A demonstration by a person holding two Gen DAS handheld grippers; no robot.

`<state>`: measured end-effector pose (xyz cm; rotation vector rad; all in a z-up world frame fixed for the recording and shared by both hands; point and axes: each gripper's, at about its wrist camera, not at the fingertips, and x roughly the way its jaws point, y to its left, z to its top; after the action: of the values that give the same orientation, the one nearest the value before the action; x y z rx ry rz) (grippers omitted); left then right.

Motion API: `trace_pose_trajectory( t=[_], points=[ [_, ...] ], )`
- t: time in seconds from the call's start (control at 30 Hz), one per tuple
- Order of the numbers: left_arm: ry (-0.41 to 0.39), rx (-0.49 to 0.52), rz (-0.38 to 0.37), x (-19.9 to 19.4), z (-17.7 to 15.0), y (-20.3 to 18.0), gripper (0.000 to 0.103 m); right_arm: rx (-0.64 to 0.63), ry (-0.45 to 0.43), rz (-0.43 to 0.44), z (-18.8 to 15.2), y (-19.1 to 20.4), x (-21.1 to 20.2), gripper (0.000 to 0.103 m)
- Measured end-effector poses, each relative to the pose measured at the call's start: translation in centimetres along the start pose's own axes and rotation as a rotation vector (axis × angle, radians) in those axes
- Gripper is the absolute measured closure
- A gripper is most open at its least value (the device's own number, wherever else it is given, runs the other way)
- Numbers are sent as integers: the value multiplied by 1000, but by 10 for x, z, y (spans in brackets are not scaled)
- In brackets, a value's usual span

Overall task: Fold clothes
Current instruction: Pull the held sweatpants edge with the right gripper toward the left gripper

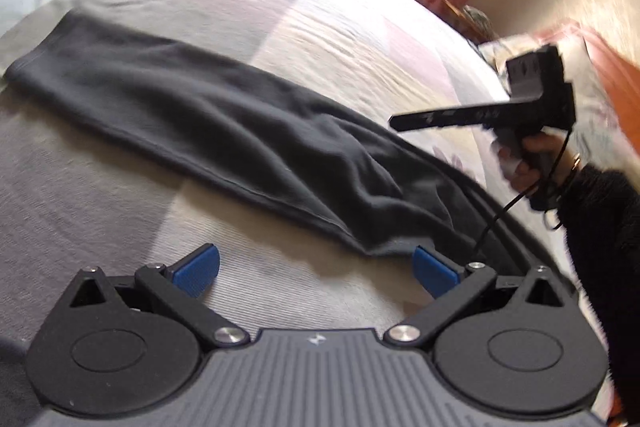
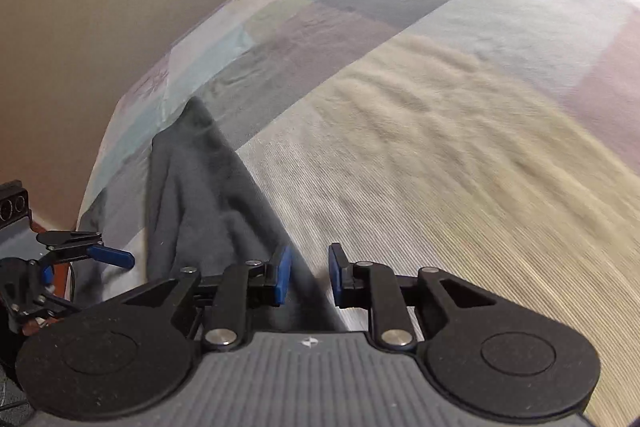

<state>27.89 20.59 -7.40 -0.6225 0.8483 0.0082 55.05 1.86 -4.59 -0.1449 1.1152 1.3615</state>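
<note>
- The dark garment (image 1: 208,115) lies on the bed (image 1: 360,39), already folded into one long narrow band running from the far corner down to the near end by the grippers.
- Left gripper (image 1: 316,269): its blue fingers (image 1: 198,269) are spread wide with nothing between them, hovering just off the garment's near end.
- Right gripper (image 2: 308,275): its fingers (image 2: 282,275) stand a little apart. The garment's edge passes beneath the gap, but the pads do not look pressed on it, so I read it as released.
- In the left wrist view the right gripper is lifted clear of the garment, held by a person's hand (image 1: 528,163) in a dark sleeve (image 1: 600,227).
- Handling, as a judgement: the cloth looks soft, limp and light, a knit that sags and wrinkles; it will not hold a crease by itself and may drag on the ribbed bedcover rather than slide.
- Where to take hold: the two corners of the garment's near end, one per gripper, pinching all layers together so the stack stays aligned, then carrying that end over towards the garment's far end.
- Risk: catching only the top layer would let the band come apart.
</note>
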Motion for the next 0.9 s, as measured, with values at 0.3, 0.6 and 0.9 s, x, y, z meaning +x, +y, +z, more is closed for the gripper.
trace_pose_trajectory(
  t=[0.3, 0.6, 0.9],
  points=[
    [-75, -423, -168, -14, 44, 105, 1, 45, 43, 232, 48, 10, 75, 77],
    [-171, -509, -208, -5, 67, 143, 3, 29, 103, 323, 99, 42, 146, 77],
    [-283, -506, -182, 2, 73, 154, 22, 57, 60, 324, 114, 59, 176, 89]
  ],
)
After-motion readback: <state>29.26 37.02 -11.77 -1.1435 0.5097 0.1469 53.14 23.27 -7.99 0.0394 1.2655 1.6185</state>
